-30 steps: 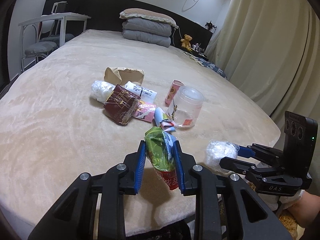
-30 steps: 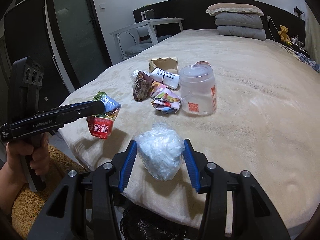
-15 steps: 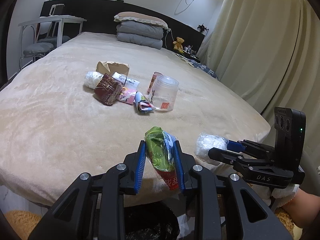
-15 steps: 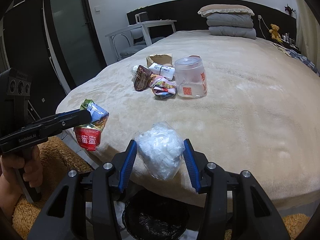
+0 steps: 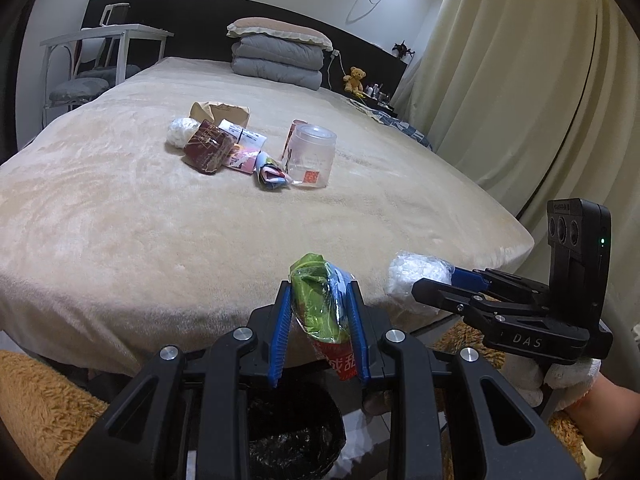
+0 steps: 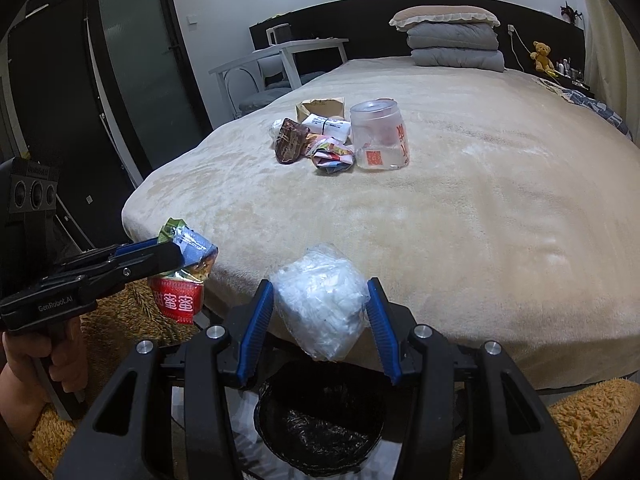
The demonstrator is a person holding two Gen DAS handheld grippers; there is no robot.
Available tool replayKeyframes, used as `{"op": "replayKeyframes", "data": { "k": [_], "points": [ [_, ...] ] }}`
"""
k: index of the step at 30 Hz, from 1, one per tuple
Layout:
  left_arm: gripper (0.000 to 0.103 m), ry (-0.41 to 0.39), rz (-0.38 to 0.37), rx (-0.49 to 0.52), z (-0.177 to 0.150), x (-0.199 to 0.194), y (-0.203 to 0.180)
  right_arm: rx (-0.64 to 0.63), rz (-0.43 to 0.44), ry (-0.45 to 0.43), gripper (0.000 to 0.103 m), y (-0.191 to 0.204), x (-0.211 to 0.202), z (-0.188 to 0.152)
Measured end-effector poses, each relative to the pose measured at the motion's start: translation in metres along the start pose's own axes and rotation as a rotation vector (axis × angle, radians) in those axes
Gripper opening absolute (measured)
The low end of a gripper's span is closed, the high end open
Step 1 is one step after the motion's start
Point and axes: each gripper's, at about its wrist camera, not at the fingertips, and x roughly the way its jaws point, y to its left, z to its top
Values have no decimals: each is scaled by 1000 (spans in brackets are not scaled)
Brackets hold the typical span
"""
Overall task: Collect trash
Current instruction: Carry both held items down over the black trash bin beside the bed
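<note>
Surface: bed (image 5: 120, 216) under a beige plush blanket (image 6: 480, 220)
Mid-bed litter: clear plastic jar (image 5: 311, 156), dark brown wrapper (image 5: 208, 151), crumpled colourful wrappers (image 6: 334, 154), brown paper bag (image 5: 220, 112), white packet (image 6: 326, 126)
Head end: folded grey quilts (image 5: 278, 62) topped by a pillow (image 5: 276, 32)

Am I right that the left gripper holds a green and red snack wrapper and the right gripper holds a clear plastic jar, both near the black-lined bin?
Not quite. The right gripper is shut on a crumpled white plastic bag, as the right wrist view shows; the clear plastic jar stands on the bed. The left gripper does hold the green and red snack wrapper, near the black-lined bin.
</note>
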Motion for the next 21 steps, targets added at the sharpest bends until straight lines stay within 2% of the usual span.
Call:
{"op": "replayKeyframes", "data": {
  "k": [10, 21],
  "points": [
    [25, 123, 12, 2, -21, 18, -6, 11, 25, 89, 49, -1, 14, -13],
    [26, 319, 29, -62, -40, 60, 12, 99, 73, 327, 49, -10, 60, -37]
  ]
}}
